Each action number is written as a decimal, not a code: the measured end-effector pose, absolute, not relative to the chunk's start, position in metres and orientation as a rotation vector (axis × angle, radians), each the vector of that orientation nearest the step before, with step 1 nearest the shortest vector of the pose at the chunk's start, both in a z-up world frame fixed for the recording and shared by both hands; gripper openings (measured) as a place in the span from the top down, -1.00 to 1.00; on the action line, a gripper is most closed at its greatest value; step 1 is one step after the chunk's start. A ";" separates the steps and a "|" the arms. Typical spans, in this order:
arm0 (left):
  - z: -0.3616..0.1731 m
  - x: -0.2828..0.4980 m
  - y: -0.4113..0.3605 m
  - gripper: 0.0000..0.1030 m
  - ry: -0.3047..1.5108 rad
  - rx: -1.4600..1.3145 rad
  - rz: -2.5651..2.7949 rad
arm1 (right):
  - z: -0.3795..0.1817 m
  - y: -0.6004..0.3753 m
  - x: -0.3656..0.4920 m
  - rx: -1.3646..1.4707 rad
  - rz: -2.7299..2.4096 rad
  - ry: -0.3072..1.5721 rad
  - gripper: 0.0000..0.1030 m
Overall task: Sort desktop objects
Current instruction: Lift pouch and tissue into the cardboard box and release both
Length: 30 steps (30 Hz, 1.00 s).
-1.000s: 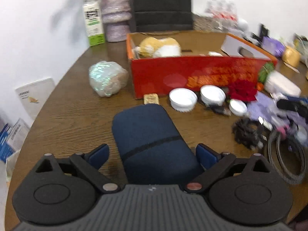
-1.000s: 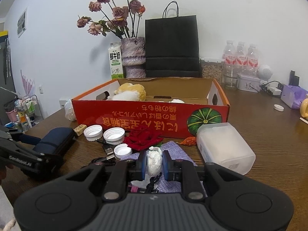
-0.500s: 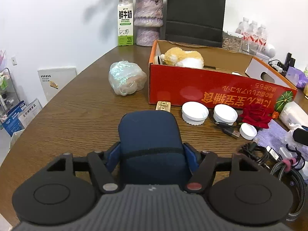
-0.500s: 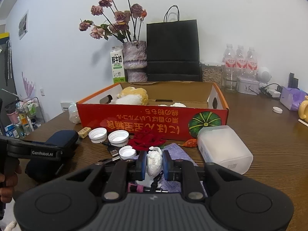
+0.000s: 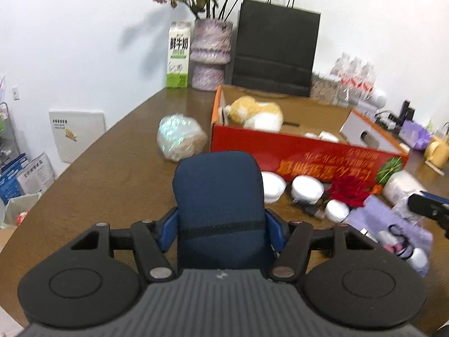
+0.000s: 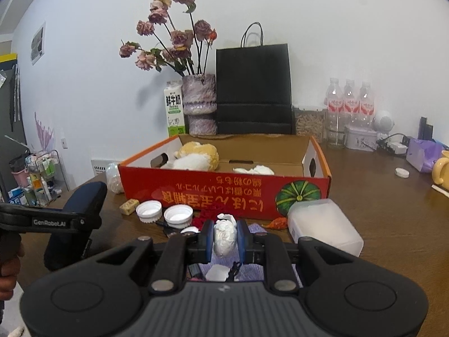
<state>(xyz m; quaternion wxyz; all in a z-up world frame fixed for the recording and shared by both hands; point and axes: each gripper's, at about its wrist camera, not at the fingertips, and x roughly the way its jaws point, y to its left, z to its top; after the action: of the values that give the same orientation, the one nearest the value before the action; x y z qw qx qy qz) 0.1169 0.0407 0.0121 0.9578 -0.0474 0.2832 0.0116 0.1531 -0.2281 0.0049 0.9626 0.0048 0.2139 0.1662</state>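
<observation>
A navy blue soft case [image 5: 219,191] with a black band fills the middle of the left wrist view. My left gripper [image 5: 221,226] has its blue pads pressed on the case's two sides, and its jaws are still closing. From the right wrist view the case [image 6: 84,199] hangs tilted, off the wood, at the left. My right gripper [image 6: 225,237] is shut on a small white crumpled wad [image 6: 224,243], low over a purple cloth [image 6: 256,229]. Behind stands the open red cardboard box [image 6: 224,193] with a yellow-and-white plush toy [image 6: 197,156] inside.
White lids [image 5: 307,189], a red rose [image 5: 350,191] and a small tan block [image 6: 129,206] lie before the box. A foil-wrapped bundle [image 5: 179,137] sits left of it, a translucent tub [image 6: 322,224] right. Vase [image 6: 199,104], milk carton [image 6: 174,109], black bag [image 6: 252,90] and bottles [image 6: 349,101] line the wall.
My left gripper's jaws came in from wide apart onto the navy case, and the case has risen off the table and tilted. The right gripper and its wad stayed put.
</observation>
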 end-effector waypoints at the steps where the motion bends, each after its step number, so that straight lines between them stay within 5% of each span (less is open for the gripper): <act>1: 0.015 0.116 0.040 -0.24 0.563 -0.097 0.020 | 0.007 -0.228 0.153 0.009 0.337 0.427 0.69; 19: 0.094 0.173 -0.002 -0.24 0.300 -0.106 -0.111 | 0.071 -0.235 0.226 0.000 0.299 0.272 0.69; 30: 0.077 0.282 -0.040 -0.24 0.390 -0.126 -0.119 | 0.070 -0.238 0.341 0.030 0.257 0.322 0.69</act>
<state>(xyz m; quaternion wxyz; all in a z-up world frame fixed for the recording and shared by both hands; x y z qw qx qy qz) 0.2819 -0.0397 0.0771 0.9773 -0.0625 0.1934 -0.0591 0.3413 -0.2378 0.0701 0.9787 0.0148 0.1600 0.1275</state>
